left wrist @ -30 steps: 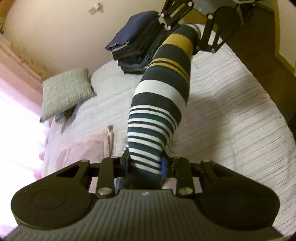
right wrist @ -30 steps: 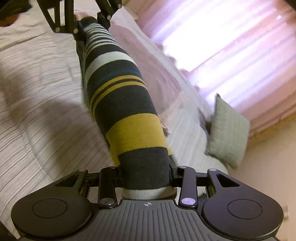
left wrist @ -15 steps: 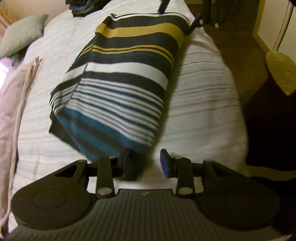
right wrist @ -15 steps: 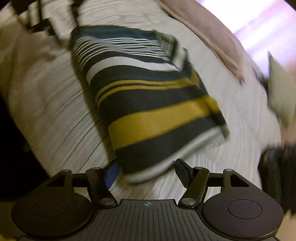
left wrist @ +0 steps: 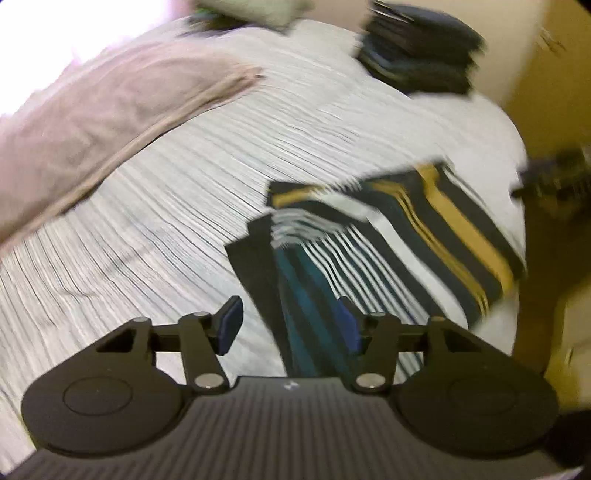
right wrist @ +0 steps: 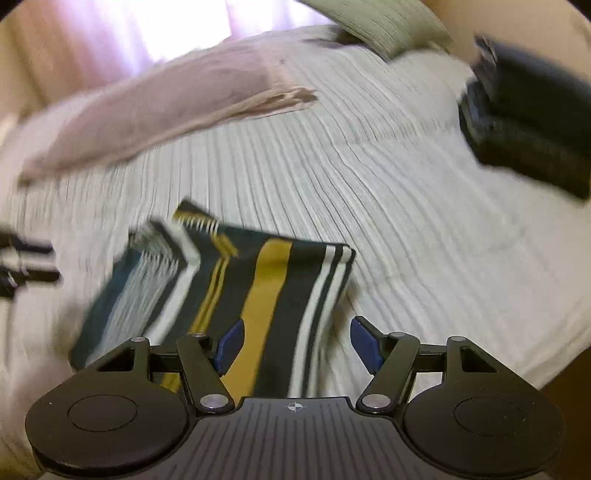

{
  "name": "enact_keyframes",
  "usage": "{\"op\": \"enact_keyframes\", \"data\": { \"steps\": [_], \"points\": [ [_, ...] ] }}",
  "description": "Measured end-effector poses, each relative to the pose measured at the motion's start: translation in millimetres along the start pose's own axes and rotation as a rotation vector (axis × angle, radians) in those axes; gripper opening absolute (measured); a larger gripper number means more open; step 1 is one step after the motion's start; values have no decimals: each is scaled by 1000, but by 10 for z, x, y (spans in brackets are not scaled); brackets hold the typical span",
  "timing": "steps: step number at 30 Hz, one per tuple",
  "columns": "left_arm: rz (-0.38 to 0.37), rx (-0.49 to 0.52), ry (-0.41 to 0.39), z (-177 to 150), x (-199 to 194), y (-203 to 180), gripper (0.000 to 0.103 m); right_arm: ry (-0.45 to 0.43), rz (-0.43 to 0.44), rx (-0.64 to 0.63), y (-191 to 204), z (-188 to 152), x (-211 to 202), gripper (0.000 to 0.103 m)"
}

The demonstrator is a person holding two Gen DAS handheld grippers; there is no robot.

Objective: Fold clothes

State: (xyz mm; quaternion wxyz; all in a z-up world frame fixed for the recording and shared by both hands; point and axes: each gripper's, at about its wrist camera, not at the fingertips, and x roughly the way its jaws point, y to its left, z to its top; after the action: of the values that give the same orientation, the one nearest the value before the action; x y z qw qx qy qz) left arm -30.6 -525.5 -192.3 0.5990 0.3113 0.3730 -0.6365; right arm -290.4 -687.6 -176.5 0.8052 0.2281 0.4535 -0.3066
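A folded striped garment, in dark grey, teal, white and mustard bands, lies flat on the white ribbed bedspread. It also shows in the right wrist view. My left gripper is open and empty over the garment's teal near end. My right gripper is open and empty over its mustard-striped near edge. Each view catches a blurred part of the other gripper at its side edge. Both views are motion-blurred.
A stack of folded dark clothes sits at the far end of the bed, also in the right wrist view. A pink blanket lies along the left. A grey-green cushion is at the back. The bed edge drops off right.
Both grippers held the garment stretched in the air, laid it on the bed and opened. Since then they have swung round and pulled back; the garment lies still.
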Motion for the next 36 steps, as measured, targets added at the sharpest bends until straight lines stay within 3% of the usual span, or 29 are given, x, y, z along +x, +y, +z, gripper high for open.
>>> {"op": "enact_keyframes", "data": {
  "steps": [4,8,13,20,25,32,36],
  "points": [
    [4,-106,34,243,382,169,51,10,77,155,-281,235,206,67],
    [6,-110,99,367,757,215,51,15,179,245,-579,374,472,67],
    [-21,-97,144,421,1107,233,51,60,248,296,-839,410,821,67],
    [-142,-106,151,408,1303,349,51,89,260,321,-961,345,915,67],
    [-224,-210,167,414,1401,583,50,102,263,342,-967,294,941,67],
    [-254,-289,167,421,1459,759,50,113,257,367,-939,311,968,66],
    [-259,-273,158,432,1450,733,47,121,260,362,-904,334,976,51]
  ]
}}
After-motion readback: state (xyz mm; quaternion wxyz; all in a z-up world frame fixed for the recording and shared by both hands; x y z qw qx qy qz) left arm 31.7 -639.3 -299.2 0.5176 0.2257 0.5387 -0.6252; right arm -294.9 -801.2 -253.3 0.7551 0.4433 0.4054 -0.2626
